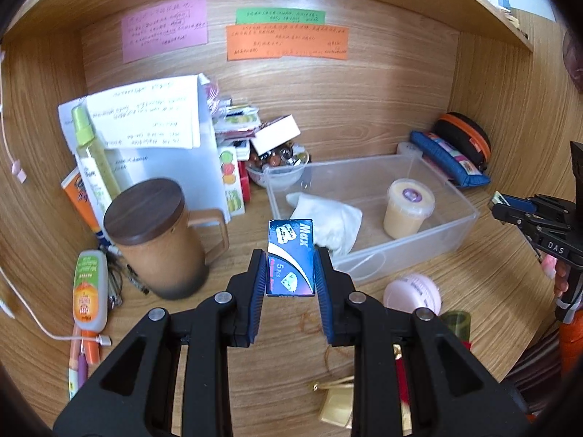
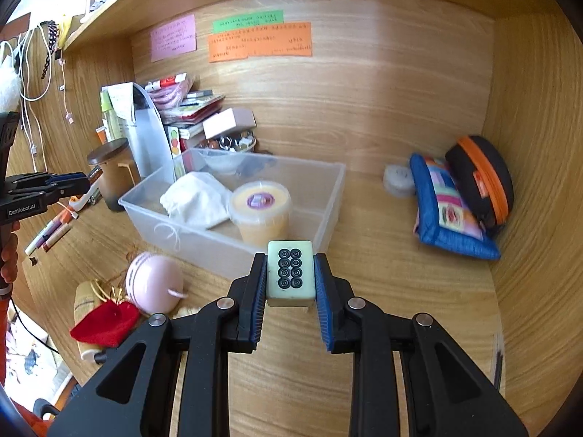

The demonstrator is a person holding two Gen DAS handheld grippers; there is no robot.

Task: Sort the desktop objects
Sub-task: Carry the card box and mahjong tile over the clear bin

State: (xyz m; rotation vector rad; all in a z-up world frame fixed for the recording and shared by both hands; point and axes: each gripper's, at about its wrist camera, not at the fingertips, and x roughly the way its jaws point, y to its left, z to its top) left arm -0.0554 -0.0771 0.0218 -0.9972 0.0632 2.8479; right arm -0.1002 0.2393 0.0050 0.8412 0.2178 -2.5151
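blue ribbed pads of the left tool [image 1: 290, 273] pinch a small dark blue box [image 1: 291, 256] printed "max", its long axis running away from the camera, low in the centre of the left wrist view. the right tool [image 2: 290, 278] likewise clamps a pale green mahjong tile [image 2: 290, 273] with eight circles, lower centre of its own view, long side pointing forward too. both pieces are lifted clear of the wooden desk [image 2: 382, 218]. just beyond each tool, up the frame, sits the clear plastic bin [image 1: 470, 215], already holding a white cloth pouch [image 1: 328, 218] and a lidded yellow tub [image 1: 410, 211]. judging by the views, the bin lies straight ahead of both tools, its near wall about equally close to each, so either load could go forward and down over the rim.
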